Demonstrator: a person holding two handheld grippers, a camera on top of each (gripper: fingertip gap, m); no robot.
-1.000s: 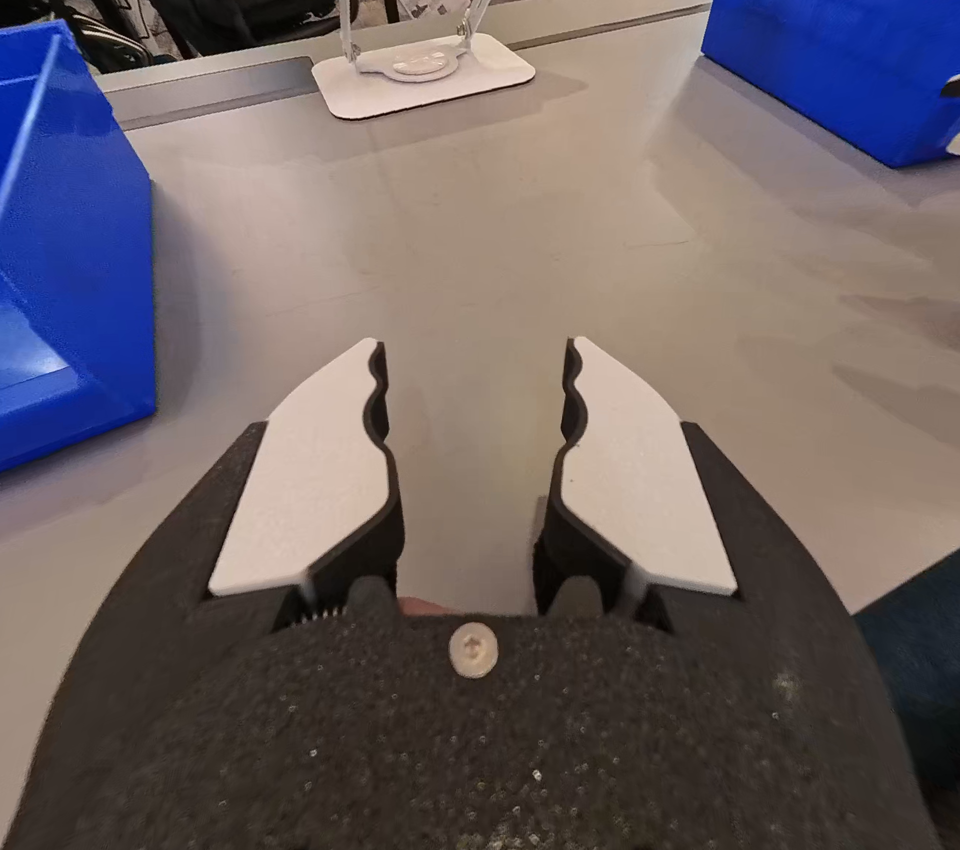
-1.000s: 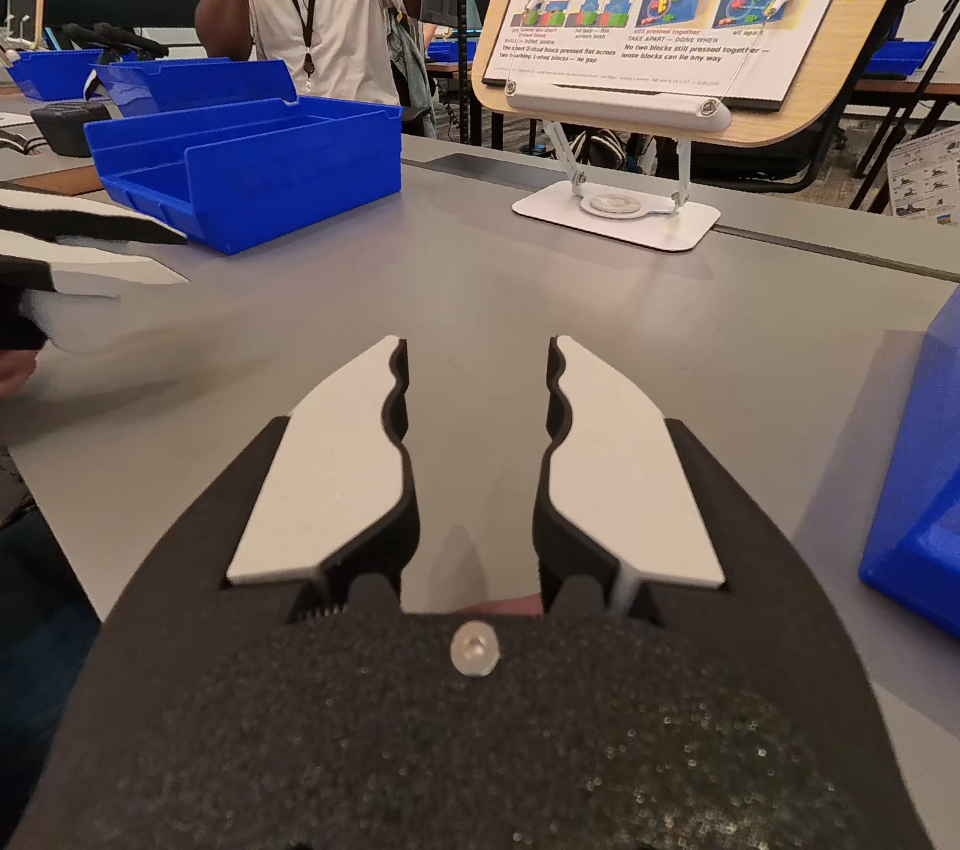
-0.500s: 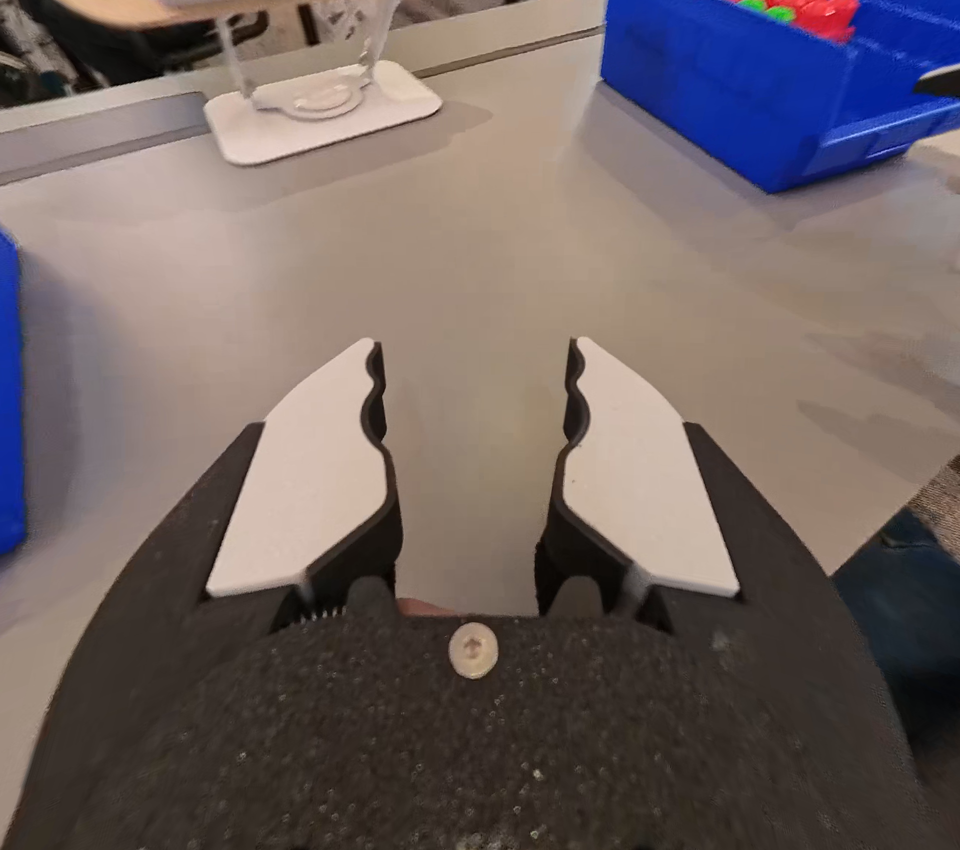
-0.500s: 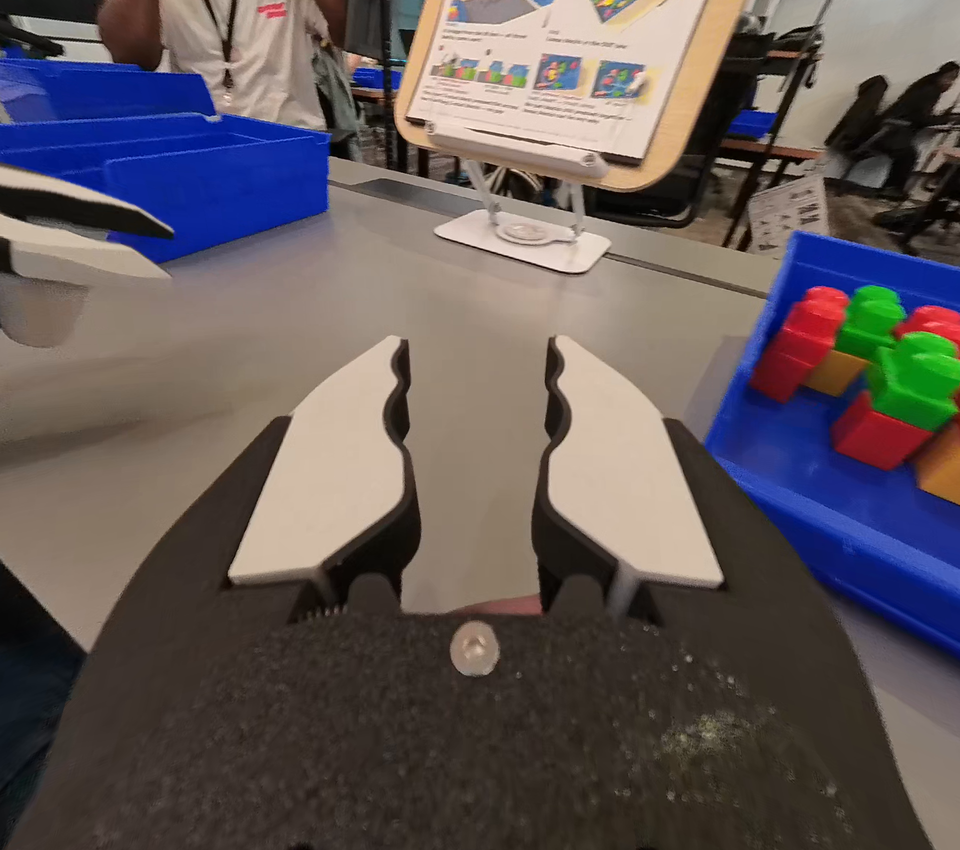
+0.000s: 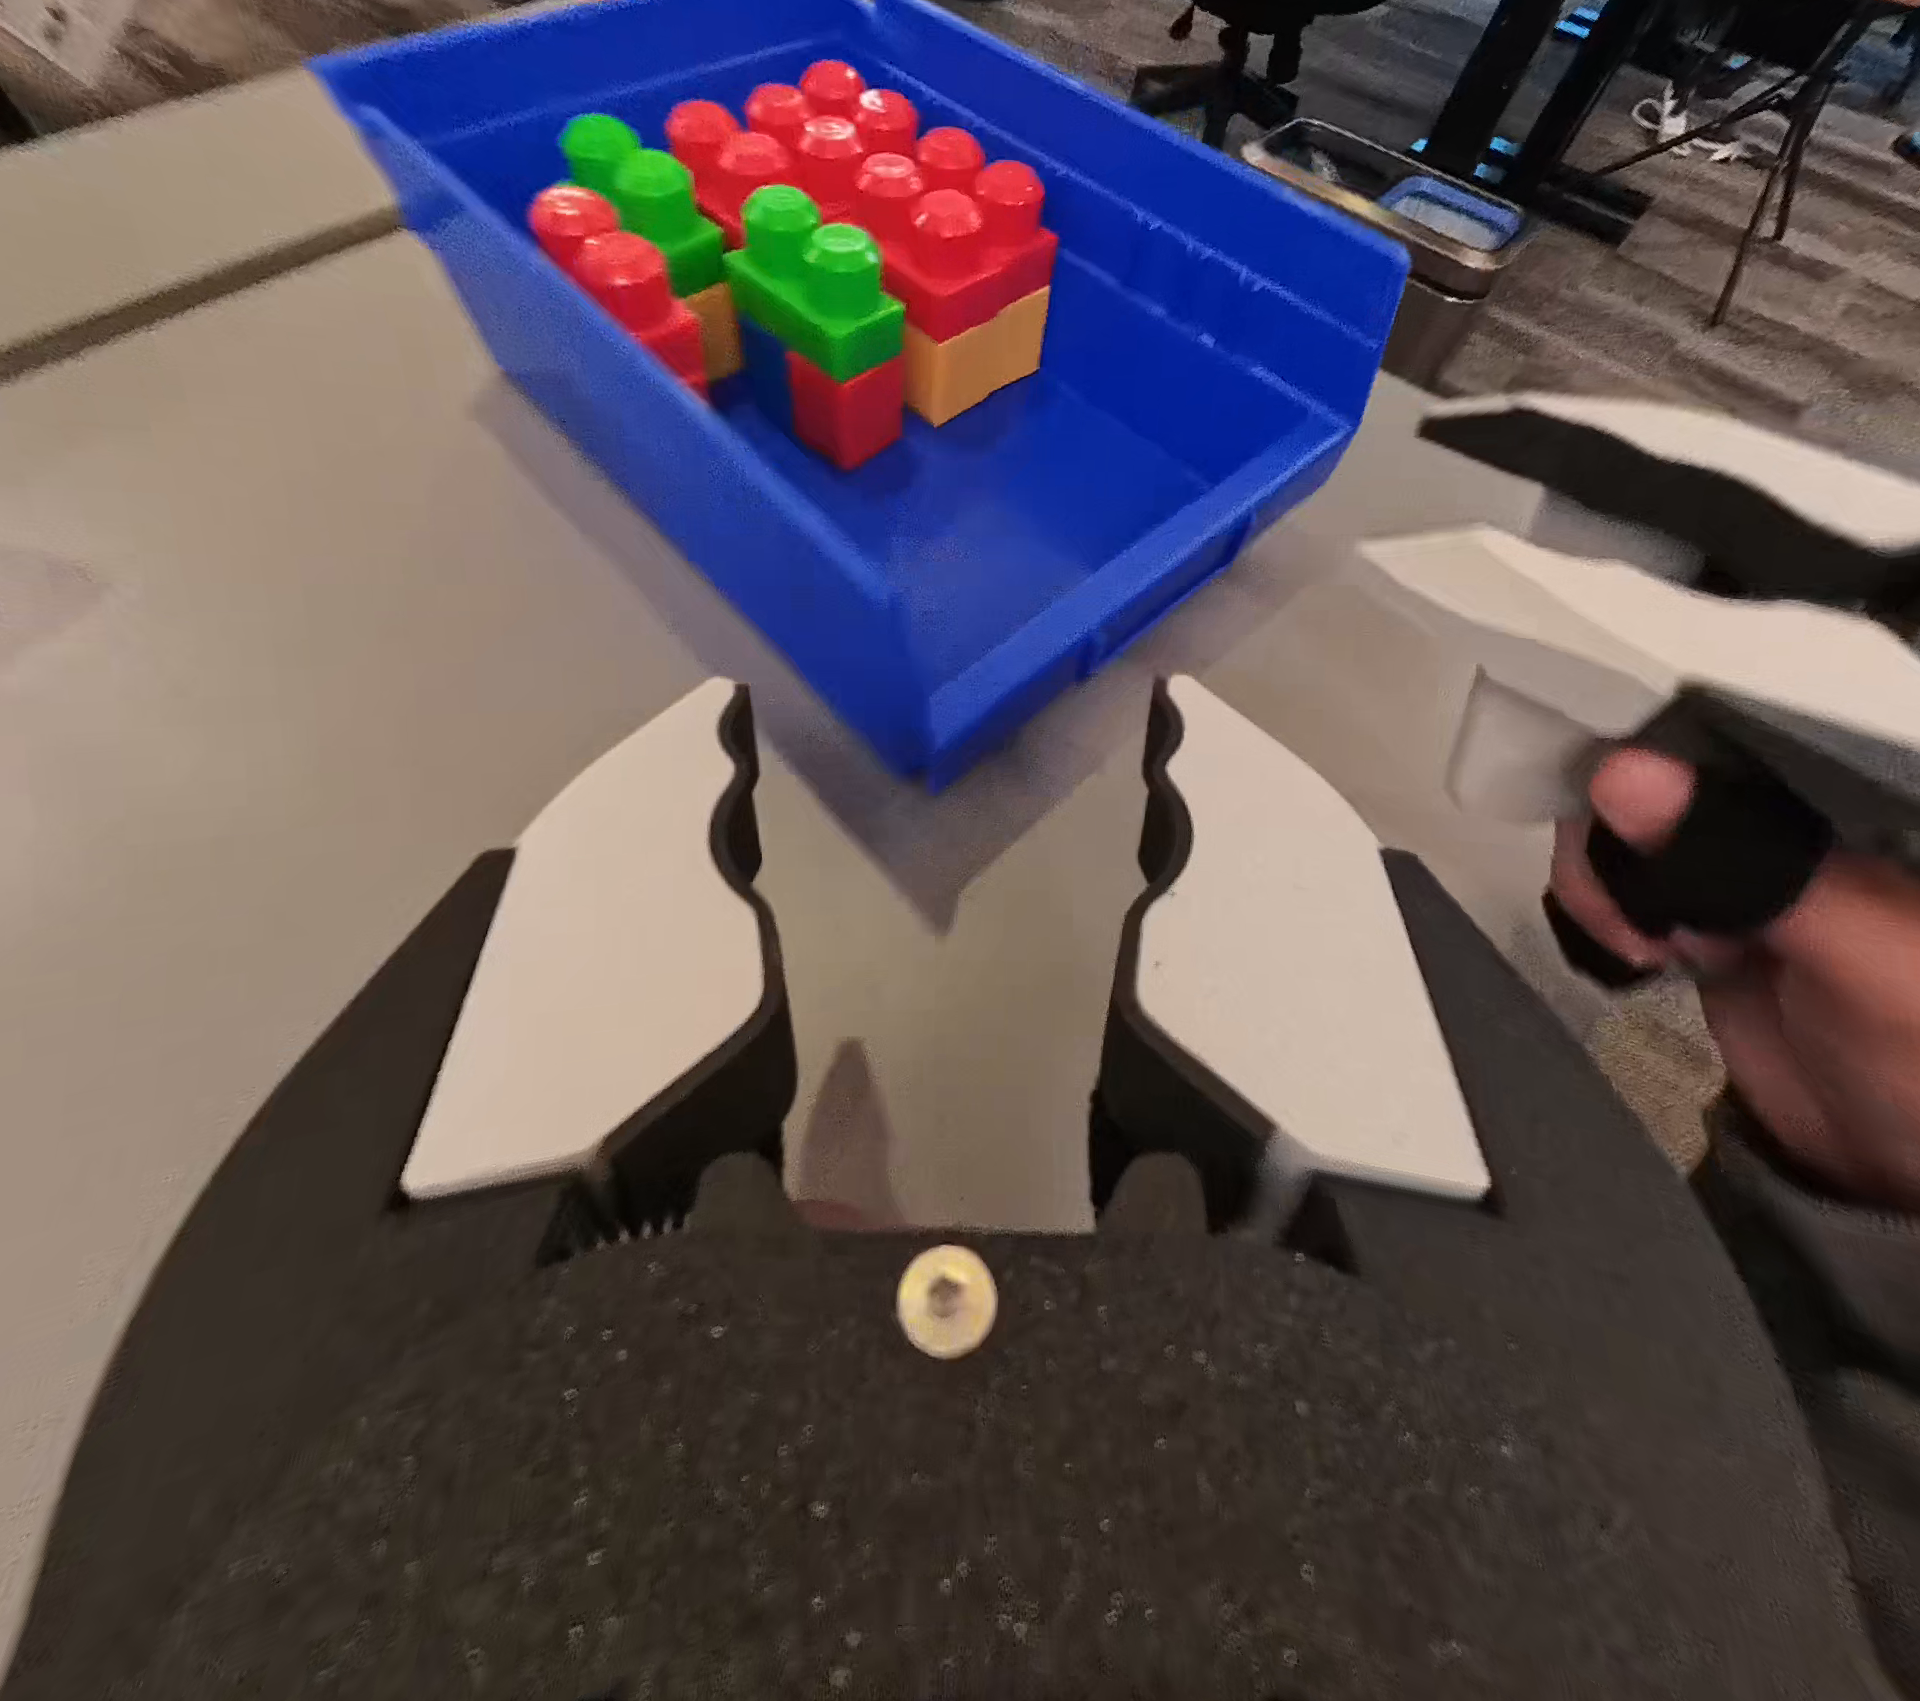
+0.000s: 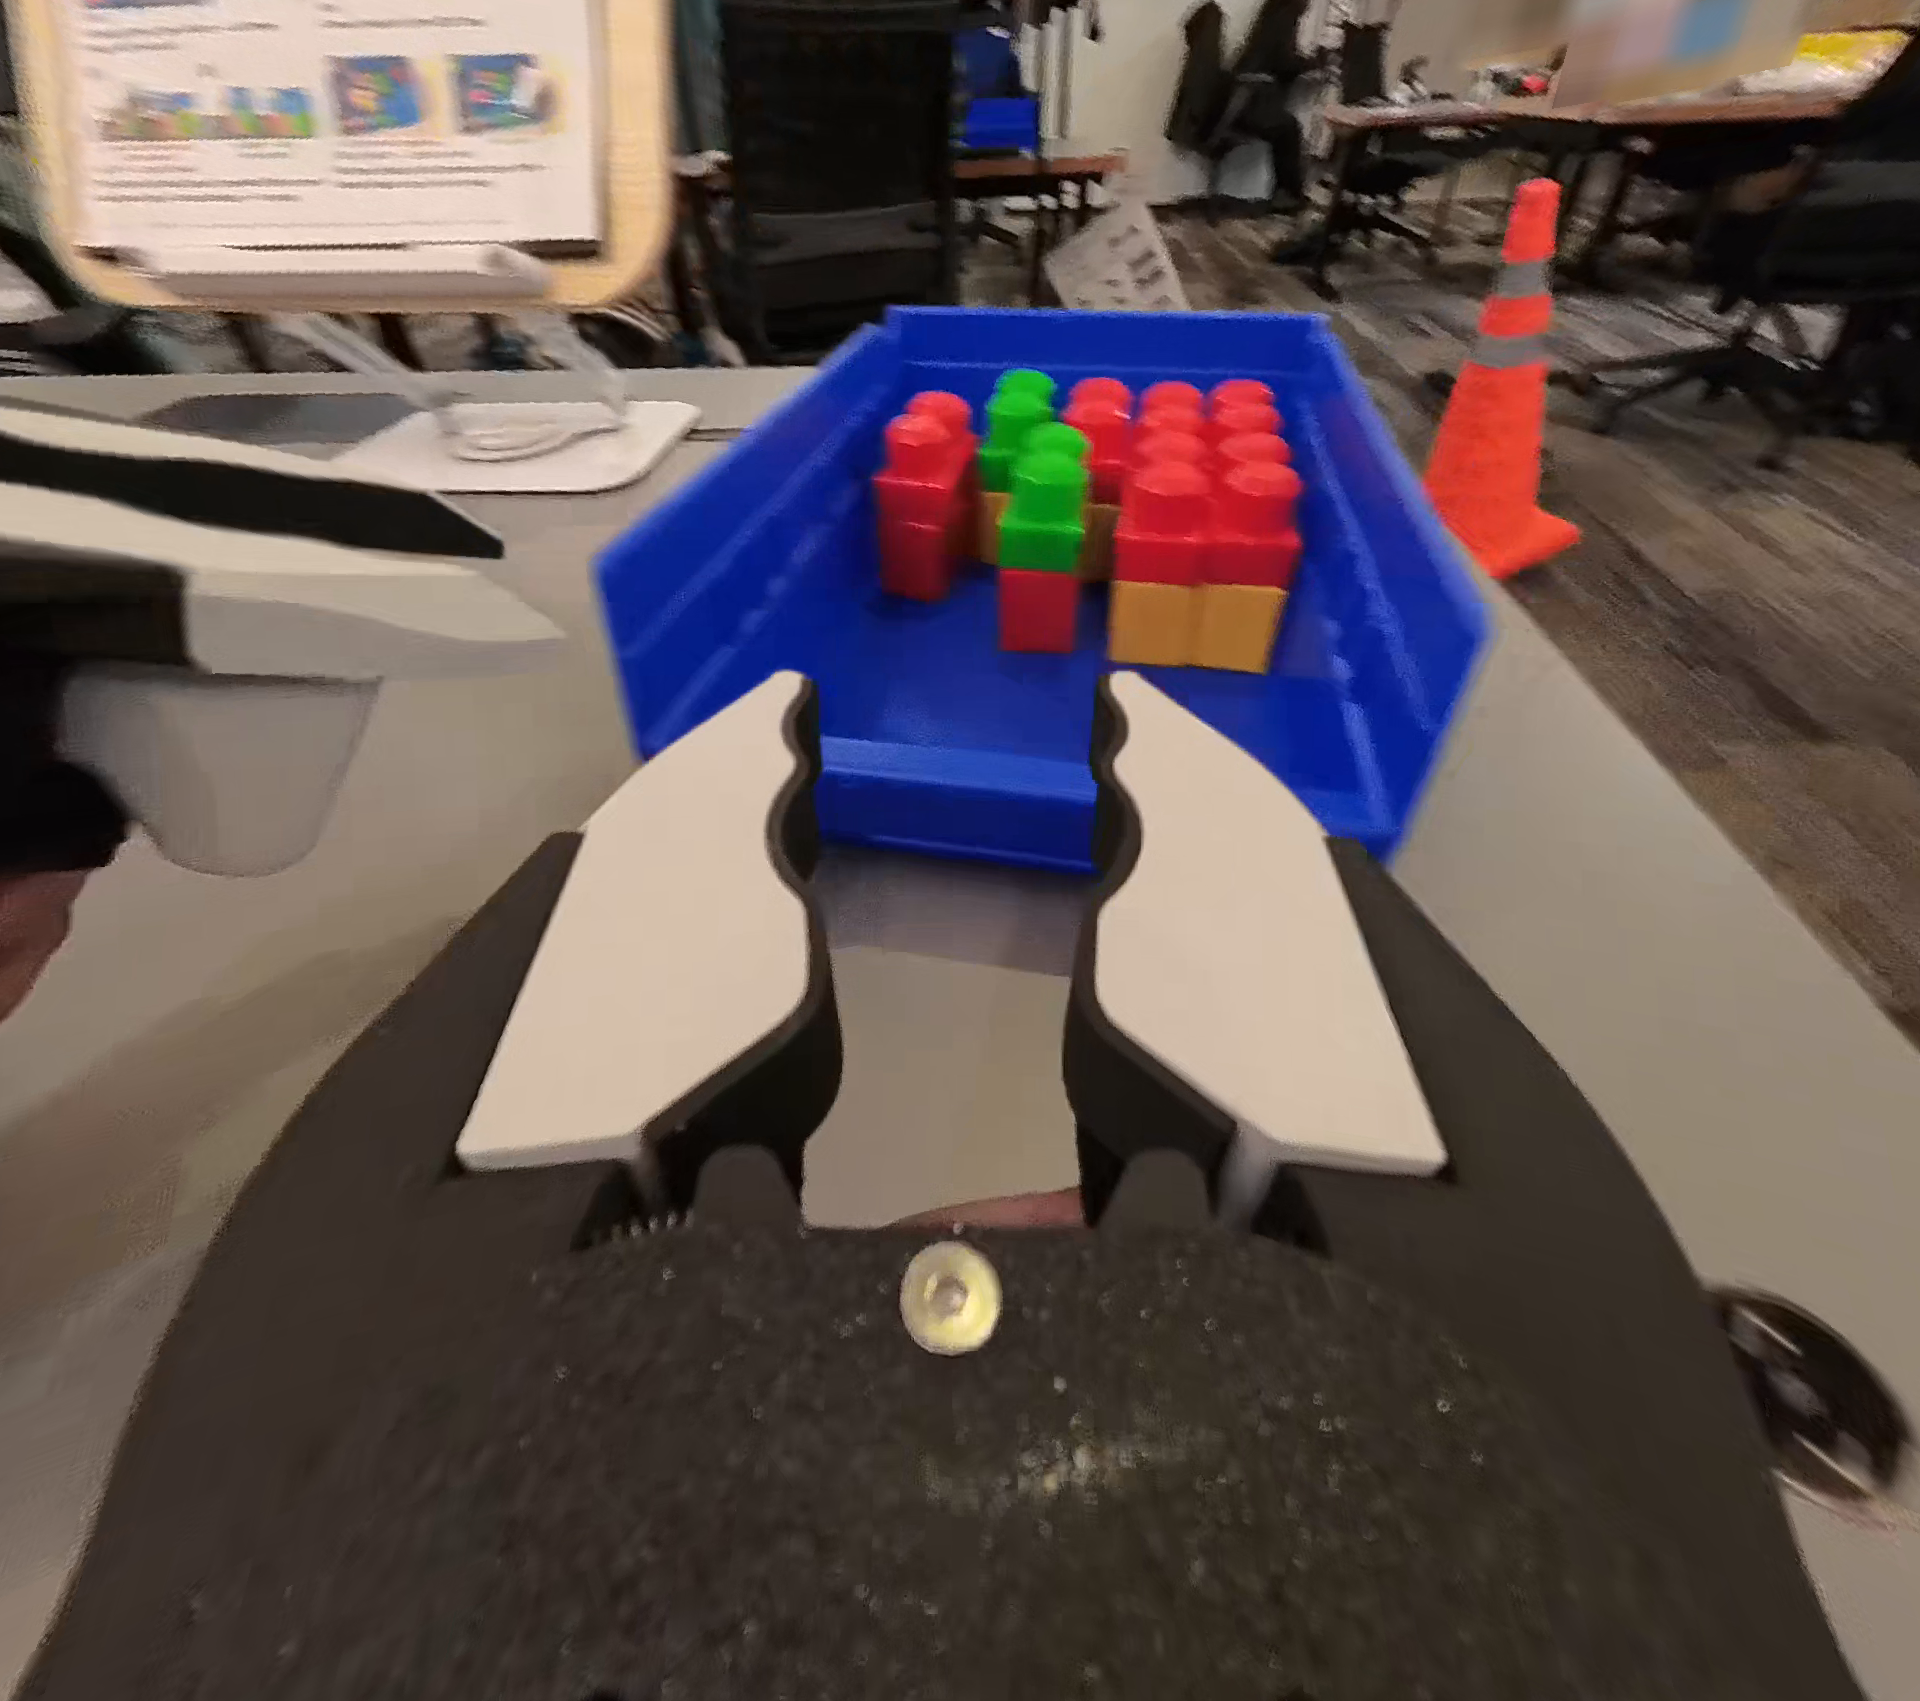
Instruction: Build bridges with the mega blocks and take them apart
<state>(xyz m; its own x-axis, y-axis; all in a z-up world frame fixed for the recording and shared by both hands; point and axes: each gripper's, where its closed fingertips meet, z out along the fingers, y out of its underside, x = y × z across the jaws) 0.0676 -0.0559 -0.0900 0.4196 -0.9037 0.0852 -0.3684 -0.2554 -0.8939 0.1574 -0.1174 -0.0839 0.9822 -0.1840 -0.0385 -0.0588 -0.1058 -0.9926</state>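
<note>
A blue bin (image 5: 1039, 602) stands on the grey table and holds built bridges of mega blocks: red blocks (image 5: 894, 197), green blocks (image 5: 821, 290), orange blocks (image 5: 977, 363). It also shows in the right wrist view (image 6: 717, 571), with the blocks (image 6: 1195, 519) at its far end. My left gripper (image 5: 945, 706) is open and empty, just short of the bin's near corner. My right gripper (image 6: 951, 695) is open and empty, at the bin's open front lip. Each gripper shows side-on in the other's view: the right one (image 5: 1662, 571), the left one (image 6: 291, 571).
An instruction board on a white stand (image 6: 332, 51) stands at the table's back left. An orange cone (image 6: 1501, 394) stands on the floor past the table's right edge. Office chairs and desks lie beyond. A hand (image 5: 1766, 976) holds the right gripper.
Both grippers have swung to the right, from the bare table and the board to face the blue bin of blocks. Both stay open and empty.
</note>
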